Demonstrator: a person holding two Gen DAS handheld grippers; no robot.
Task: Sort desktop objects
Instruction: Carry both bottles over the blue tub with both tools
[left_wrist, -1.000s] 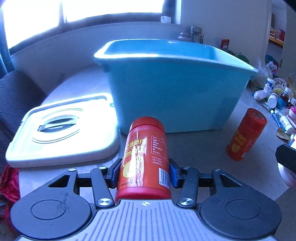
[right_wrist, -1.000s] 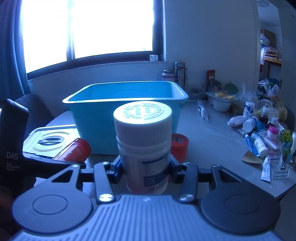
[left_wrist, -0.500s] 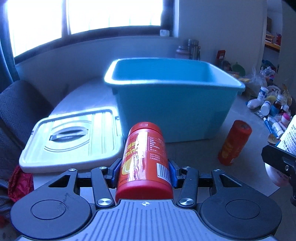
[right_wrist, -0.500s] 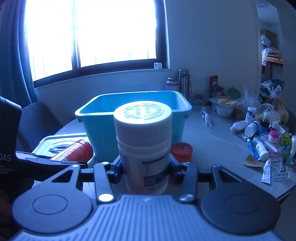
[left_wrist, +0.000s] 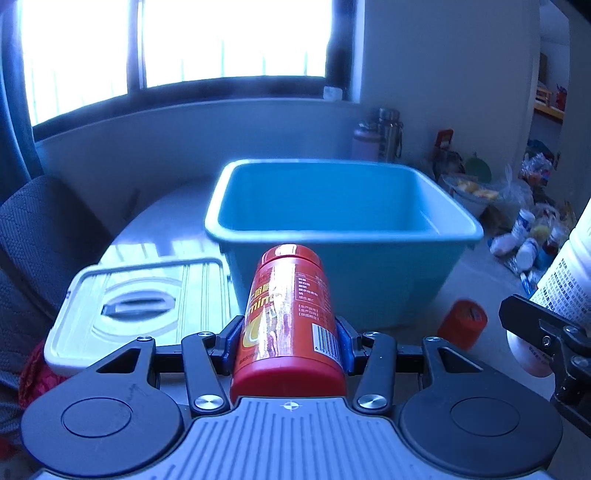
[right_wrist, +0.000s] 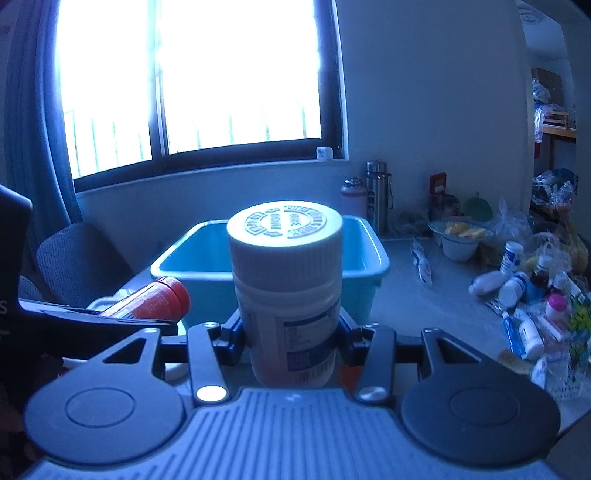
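Left gripper (left_wrist: 288, 341) clamps red bottle (left_wrist: 290, 314) mid-body; right gripper (right_wrist: 291, 338) clamps white bottle (right_wrist: 286, 291). Both short of the bin (left_wrist: 343, 229). Rigid plastic, probably light; glossy label may slip, so mid-body hold suits.

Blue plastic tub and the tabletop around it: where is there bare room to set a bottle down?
The blue plastic tub shows no contents in the part visible. Bare tabletop runs between the tub's right wall and the heap of small bottles and tubes. Left of the tub the white tub lid fills the space. A loose red bottle stands before the tub's right corner.
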